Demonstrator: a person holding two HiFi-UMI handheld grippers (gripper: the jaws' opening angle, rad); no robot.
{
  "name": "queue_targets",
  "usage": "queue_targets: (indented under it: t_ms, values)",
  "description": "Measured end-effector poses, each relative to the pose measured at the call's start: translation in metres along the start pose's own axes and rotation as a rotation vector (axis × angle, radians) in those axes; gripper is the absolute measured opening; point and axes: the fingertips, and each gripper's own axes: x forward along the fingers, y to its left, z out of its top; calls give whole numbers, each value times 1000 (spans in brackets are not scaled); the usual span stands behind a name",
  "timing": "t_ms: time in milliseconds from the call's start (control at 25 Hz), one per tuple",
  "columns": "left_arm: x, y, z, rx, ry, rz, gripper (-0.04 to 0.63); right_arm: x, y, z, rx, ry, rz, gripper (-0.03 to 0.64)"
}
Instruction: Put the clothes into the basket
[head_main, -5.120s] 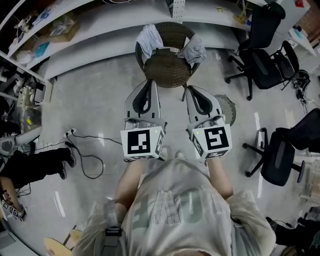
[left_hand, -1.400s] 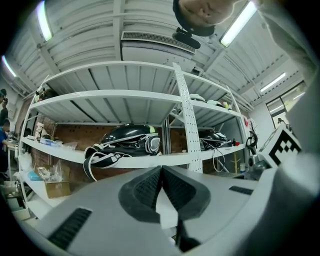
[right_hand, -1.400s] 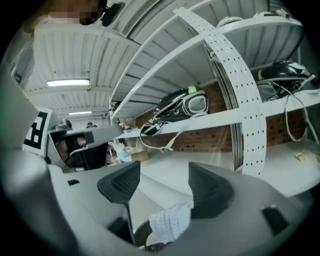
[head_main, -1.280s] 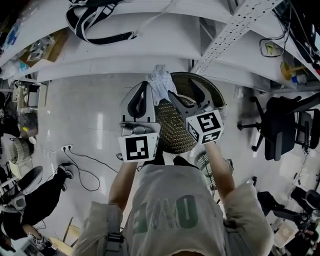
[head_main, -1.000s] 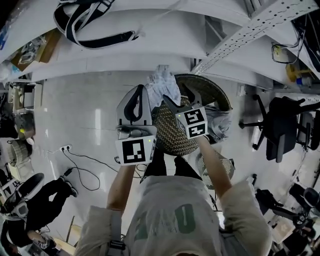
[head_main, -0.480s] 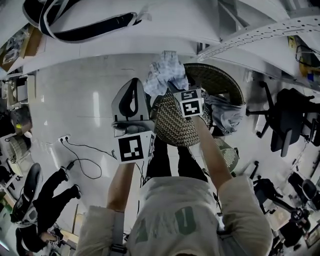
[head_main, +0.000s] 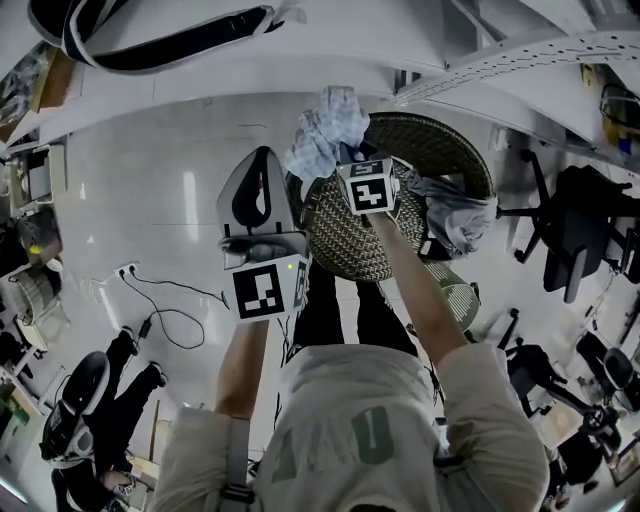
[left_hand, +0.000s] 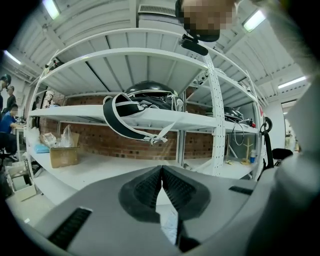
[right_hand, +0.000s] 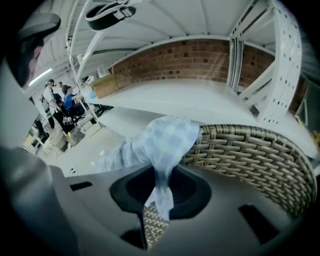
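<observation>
The right hand-held gripper (right_hand: 159, 189) has come down to the rim of the wicker basket (right_hand: 240, 150). Its jaws have just closed, pinching the pale checked garment (right_hand: 162, 140) draped over that rim. The left hand-held gripper (left_hand: 162, 186) is shut on nothing beside the basket. With this grip, the garment can probably be lifted inside. A grey garment (head_main: 460, 215) still hangs on the opposite rim.
</observation>
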Motion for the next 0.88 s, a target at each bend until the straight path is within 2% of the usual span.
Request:
queue_targets:
  t_ms: [480,640,760,880]
  values:
    - [-12,1,6,3,-10,11,18,-15,9,12,-48,-34,22,60]
    - [-20,3,29,27,-46,25,17,-36,13,31,-51,-96,23,57]
    - [-29,0,47,19,-82,47,18,-63,13,56,-74,-166,27,57]
    - [-39,-9,64,47,-114,42,18,-97,15,79,-72,-245,31,57]
